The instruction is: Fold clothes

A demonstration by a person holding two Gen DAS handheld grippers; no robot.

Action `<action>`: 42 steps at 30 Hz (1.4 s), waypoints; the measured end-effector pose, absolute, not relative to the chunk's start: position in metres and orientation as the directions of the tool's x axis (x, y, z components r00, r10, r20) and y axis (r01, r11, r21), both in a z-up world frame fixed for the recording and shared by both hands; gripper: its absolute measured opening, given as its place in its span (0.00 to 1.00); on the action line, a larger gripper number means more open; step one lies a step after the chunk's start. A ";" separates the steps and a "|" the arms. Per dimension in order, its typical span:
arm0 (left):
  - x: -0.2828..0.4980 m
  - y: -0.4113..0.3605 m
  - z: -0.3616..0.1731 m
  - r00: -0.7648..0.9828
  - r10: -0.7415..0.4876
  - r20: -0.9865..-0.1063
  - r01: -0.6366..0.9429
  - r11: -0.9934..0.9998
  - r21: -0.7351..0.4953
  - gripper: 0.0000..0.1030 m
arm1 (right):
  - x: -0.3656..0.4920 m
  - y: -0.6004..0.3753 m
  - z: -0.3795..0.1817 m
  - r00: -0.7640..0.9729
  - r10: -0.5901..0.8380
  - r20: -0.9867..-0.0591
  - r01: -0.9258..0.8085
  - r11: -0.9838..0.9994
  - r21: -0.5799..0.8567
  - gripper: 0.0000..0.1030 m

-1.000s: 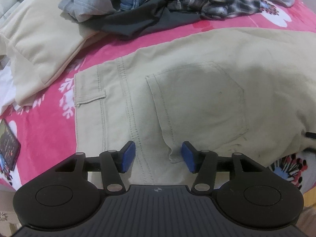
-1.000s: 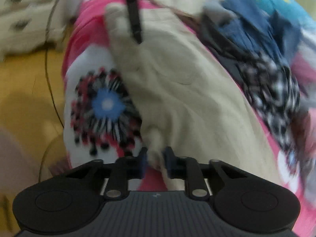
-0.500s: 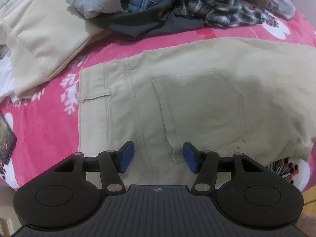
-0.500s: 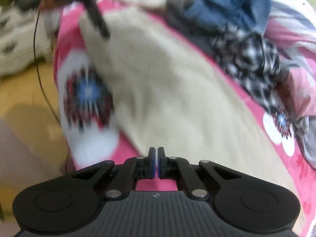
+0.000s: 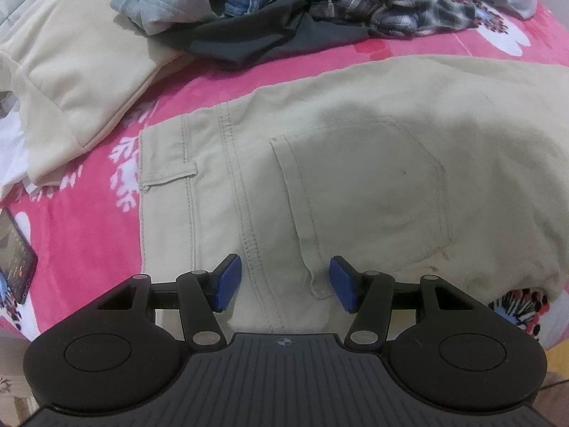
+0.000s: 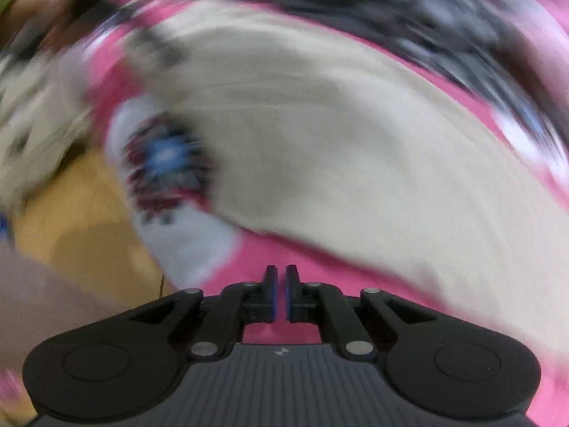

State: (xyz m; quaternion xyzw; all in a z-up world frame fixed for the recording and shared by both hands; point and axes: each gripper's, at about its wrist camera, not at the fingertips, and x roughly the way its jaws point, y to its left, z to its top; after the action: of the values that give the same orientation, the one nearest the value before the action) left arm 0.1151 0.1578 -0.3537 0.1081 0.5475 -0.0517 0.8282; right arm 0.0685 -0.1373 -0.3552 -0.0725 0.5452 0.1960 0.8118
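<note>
Beige trousers (image 5: 355,163) lie flat on the pink flowered bedspread (image 5: 81,235), waistband at the left, back pocket up. My left gripper (image 5: 284,284) is open just above the seat of the trousers near the bed's front edge, with nothing between its blue pads. In the right wrist view, which is heavily blurred, the trousers (image 6: 338,149) stretch across the bed. My right gripper (image 6: 281,291) is shut and empty over the pink spread just off the trousers' near edge.
A heap of clothes (image 5: 320,7) with jeans, a plaid shirt and dark cloth lies at the back. A cream garment (image 5: 71,82) lies at the left. A phone (image 5: 14,256) rests at the left edge. Yellow floor (image 6: 71,249) shows beyond the bed's edge.
My right gripper let go of the trouser edge, shut empty and is swinging fast across the bed. My left gripper stayed open and shifted slightly over the trousers.
</note>
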 end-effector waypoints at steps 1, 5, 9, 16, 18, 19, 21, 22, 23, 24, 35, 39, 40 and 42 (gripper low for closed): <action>0.116 0.156 -0.352 0.400 0.040 -0.916 0.196 0.972 0.129 0.54 | 0.070 -0.166 -0.352 0.335 0.229 -0.914 -0.258 0.955 0.144 0.10; 0.119 0.148 -0.346 0.417 0.080 -0.905 0.161 0.974 0.161 0.54 | 0.057 -0.307 -0.353 0.448 0.169 -0.878 0.366 0.861 0.352 0.36; 0.127 0.136 -0.347 0.415 0.132 -0.900 0.129 0.971 0.202 0.54 | 0.033 -0.426 -0.369 0.603 0.067 -0.795 0.652 0.533 0.539 0.42; 0.139 0.119 -0.369 0.372 0.214 -0.903 0.067 0.964 0.256 0.54 | 0.042 -0.536 -0.421 0.720 0.028 -0.693 0.662 0.270 0.699 0.50; 0.141 0.115 -0.371 0.369 0.240 -0.898 0.066 0.957 0.283 0.55 | 0.055 -0.549 -0.432 0.756 0.043 -0.654 0.629 0.233 0.742 0.50; 0.141 0.114 -0.371 0.370 0.250 -0.895 0.067 0.953 0.294 0.55 | 0.060 -0.555 -0.436 0.772 0.048 -0.634 0.612 0.213 0.762 0.50; 0.142 0.112 -0.372 0.369 0.262 -0.892 0.058 0.951 0.303 0.55 | 0.072 -0.566 -0.441 0.796 0.048 -0.603 0.587 0.177 0.790 0.51; 0.142 0.112 -0.372 0.368 0.268 -0.890 0.054 0.950 0.308 0.55 | 0.081 -0.571 -0.442 0.803 0.052 -0.594 0.579 0.167 0.798 0.51; 0.142 0.111 -0.372 0.368 0.273 -0.889 0.049 0.949 0.312 0.55 | 0.085 -0.575 -0.446 0.808 0.057 -0.587 0.573 0.163 0.803 0.50; 0.142 0.111 -0.373 0.368 0.277 -0.888 0.040 0.949 0.312 0.56 | 0.089 -0.578 -0.448 0.811 0.058 -0.583 0.569 0.157 0.807 0.50; 0.138 0.112 -0.371 0.385 0.285 -0.878 -0.021 0.954 0.300 0.56 | 0.118 -0.556 -0.384 0.846 0.122 -0.519 0.466 0.306 0.830 0.06; 0.137 0.118 -0.367 0.404 0.244 -0.882 -0.013 0.965 0.261 0.56 | 0.135 -0.520 -0.347 0.866 0.233 -0.442 0.344 0.363 0.866 0.06; 0.137 0.119 -0.366 0.408 0.232 -0.883 -0.012 0.969 0.249 0.56 | 0.140 -0.509 -0.338 0.870 0.263 -0.418 0.309 0.370 0.876 0.06; 0.136 0.123 -0.365 0.416 0.198 -0.887 -0.013 0.977 0.212 0.56 | 0.149 -0.485 -0.322 0.870 0.332 -0.364 0.232 0.375 0.898 0.06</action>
State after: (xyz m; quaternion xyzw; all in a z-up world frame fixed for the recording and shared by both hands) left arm 0.1357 0.1231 -0.3647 0.0863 0.5365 0.0629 0.8371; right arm 0.1490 -0.4846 -0.3222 0.5581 0.2526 0.0316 0.7898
